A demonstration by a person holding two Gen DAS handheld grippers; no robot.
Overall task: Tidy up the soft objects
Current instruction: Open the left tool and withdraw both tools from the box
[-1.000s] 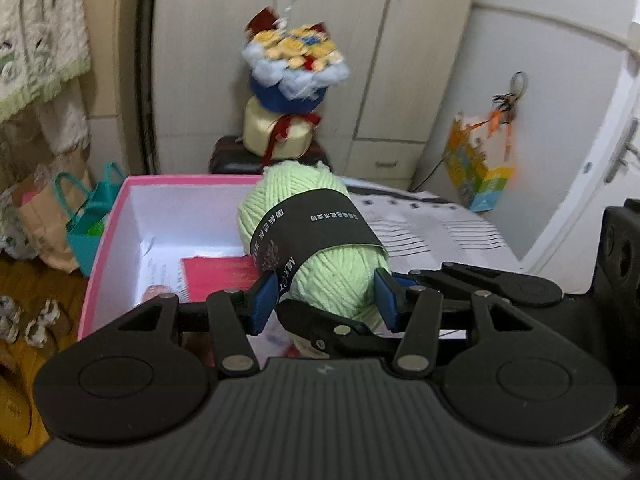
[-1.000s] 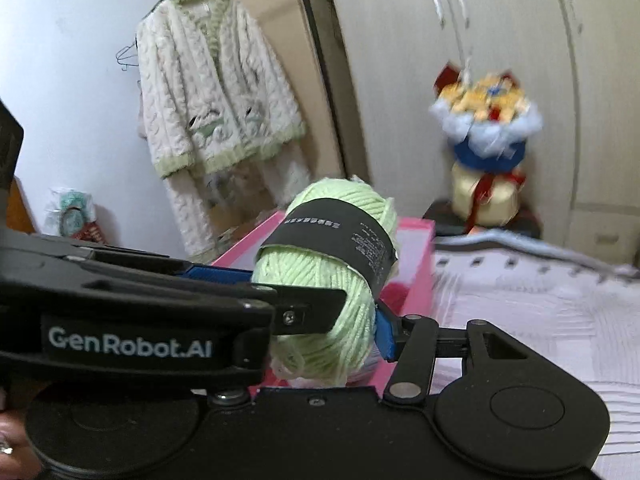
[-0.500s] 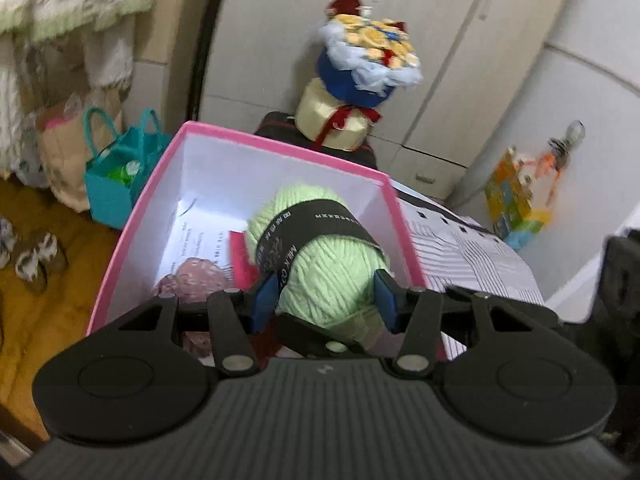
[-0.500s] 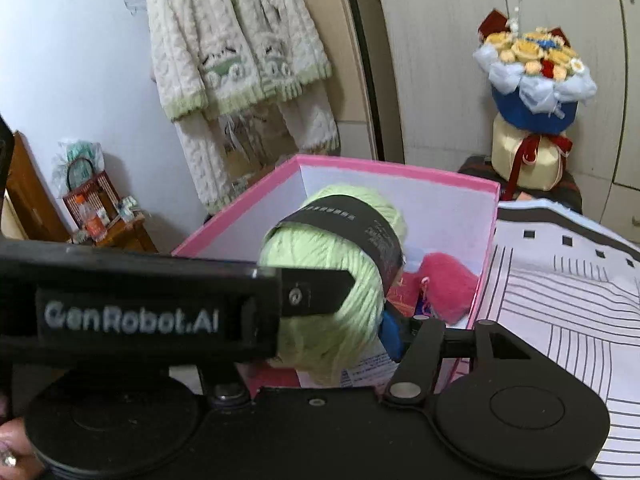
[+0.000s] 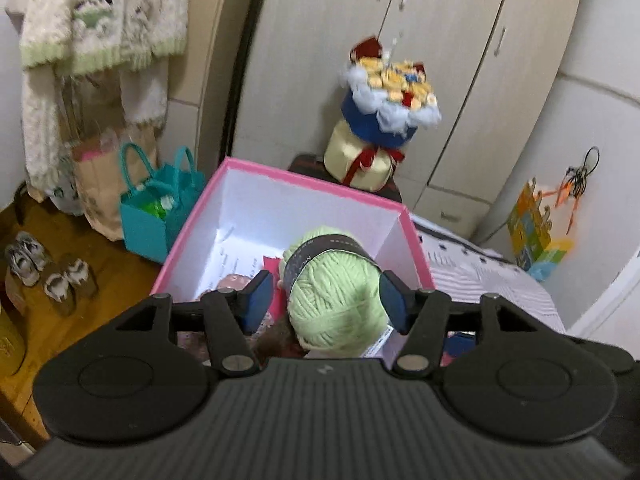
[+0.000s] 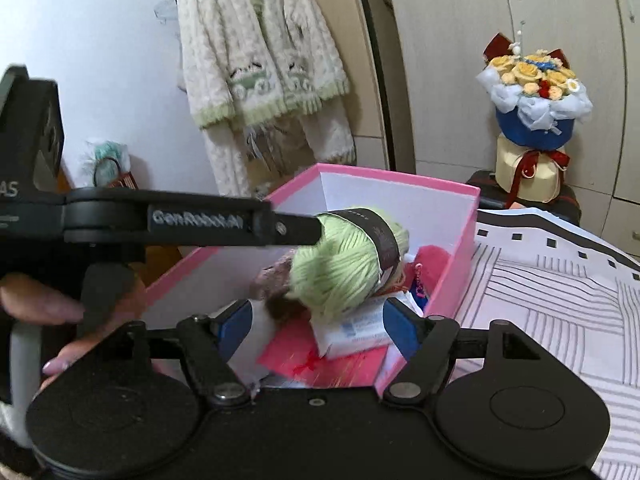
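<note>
A light green yarn ball (image 5: 334, 300) with a dark paper band lies inside the pink box (image 5: 304, 178), on top of other things. My left gripper (image 5: 326, 298) is open, its blue pads (image 5: 256, 294) on either side of the ball with a small gap. In the right wrist view the ball (image 6: 340, 266) rests on a brown yarn ball (image 6: 276, 280) and papers, with the left gripper's finger beside it. My right gripper (image 6: 316, 326) is open and empty over the box's (image 6: 460, 248) near end.
The box also holds a pink fluffy item (image 6: 434, 260), a red card (image 6: 320, 364) and a white packet (image 6: 352, 330). A striped bedcover (image 6: 560, 300) lies to the right. A flower bouquet (image 5: 386, 108), teal bags (image 5: 156, 208) and shoes (image 5: 48, 268) stand beyond.
Both grippers carried the yarn ball over and down into the pink box. Both have opened and let it go; it now rests in the box.
</note>
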